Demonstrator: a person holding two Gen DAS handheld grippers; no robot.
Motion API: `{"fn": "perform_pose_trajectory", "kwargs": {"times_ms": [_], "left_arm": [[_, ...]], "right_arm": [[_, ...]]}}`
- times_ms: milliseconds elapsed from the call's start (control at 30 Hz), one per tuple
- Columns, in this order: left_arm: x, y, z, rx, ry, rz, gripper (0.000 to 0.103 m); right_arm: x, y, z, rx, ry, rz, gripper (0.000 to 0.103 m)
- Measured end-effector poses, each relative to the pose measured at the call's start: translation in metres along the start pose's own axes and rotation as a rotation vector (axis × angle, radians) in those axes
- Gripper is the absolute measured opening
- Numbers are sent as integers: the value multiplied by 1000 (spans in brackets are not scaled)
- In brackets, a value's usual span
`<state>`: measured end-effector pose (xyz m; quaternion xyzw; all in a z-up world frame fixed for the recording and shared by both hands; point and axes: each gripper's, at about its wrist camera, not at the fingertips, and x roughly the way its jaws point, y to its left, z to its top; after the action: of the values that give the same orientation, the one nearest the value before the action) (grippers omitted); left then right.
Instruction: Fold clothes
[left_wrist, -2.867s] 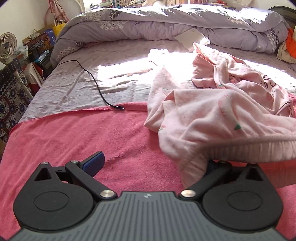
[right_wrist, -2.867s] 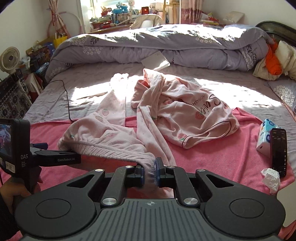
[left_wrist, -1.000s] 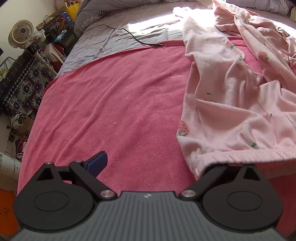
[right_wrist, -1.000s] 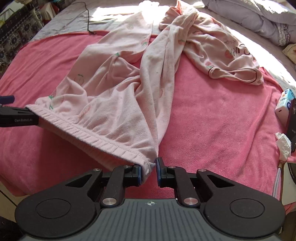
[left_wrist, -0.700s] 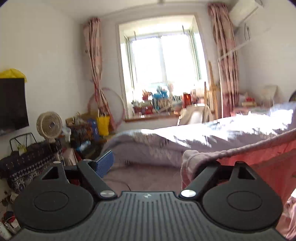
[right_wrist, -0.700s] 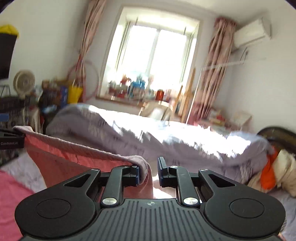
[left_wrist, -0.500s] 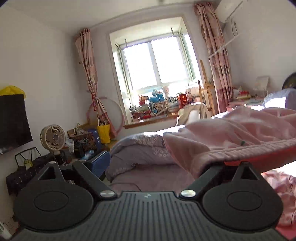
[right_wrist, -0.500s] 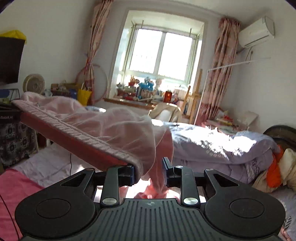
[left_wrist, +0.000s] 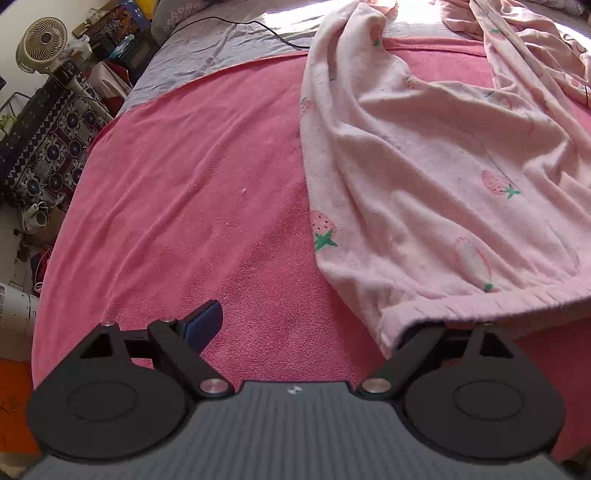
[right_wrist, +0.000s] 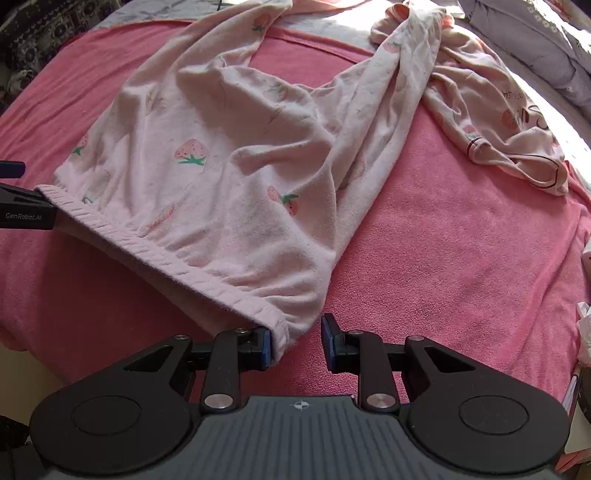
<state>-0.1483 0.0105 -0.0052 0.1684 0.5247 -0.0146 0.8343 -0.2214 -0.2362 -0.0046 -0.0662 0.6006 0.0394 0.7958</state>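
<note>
On the pink blanket (right_wrist: 461, 258) | strawberry-print trousers (right_wrist: 229, 192) now lie spread after a shake | right gripper (right_wrist: 295, 341) jaws parted, waistband (right_wrist: 192, 273) against one pad | left gripper (left_wrist: 310, 325) wide, waistband draped over one finger | ready to fold.

Strawberry-print pink pants (left_wrist: 436, 177) lie on a pink blanket (left_wrist: 192, 177), waistband draped over the left gripper's (left_wrist: 314, 328) wide-spread fingers (left_wrist: 205, 323).

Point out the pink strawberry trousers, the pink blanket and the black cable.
pink strawberry trousers (right_wrist: 229, 206): right wrist view, seat panel above the waistband.
pink blanket (left_wrist: 192, 177): left wrist view, bare middle.
black cable (left_wrist: 258, 26): left wrist view, its run across the grey sheet.
</note>
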Motion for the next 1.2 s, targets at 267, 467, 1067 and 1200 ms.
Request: {"fn": "perform_pose_trajectory", "kwargs": {"times_ms": [267, 467, 1067, 1200], "left_arm": [[-15, 9, -19, 93, 19, 11, 95], [-11, 16, -47, 95, 68, 63, 95], [-6, 125, -85, -103, 187, 372, 97], [1, 120, -91, -136, 194, 384, 97]], "right_arm": [[-11, 9, -13, -13, 65, 66, 26], [1, 33, -33, -52, 163, 149, 26], [33, 154, 7, -375, 349, 667, 24], [34, 126, 48, -416, 350, 707, 56]]}}
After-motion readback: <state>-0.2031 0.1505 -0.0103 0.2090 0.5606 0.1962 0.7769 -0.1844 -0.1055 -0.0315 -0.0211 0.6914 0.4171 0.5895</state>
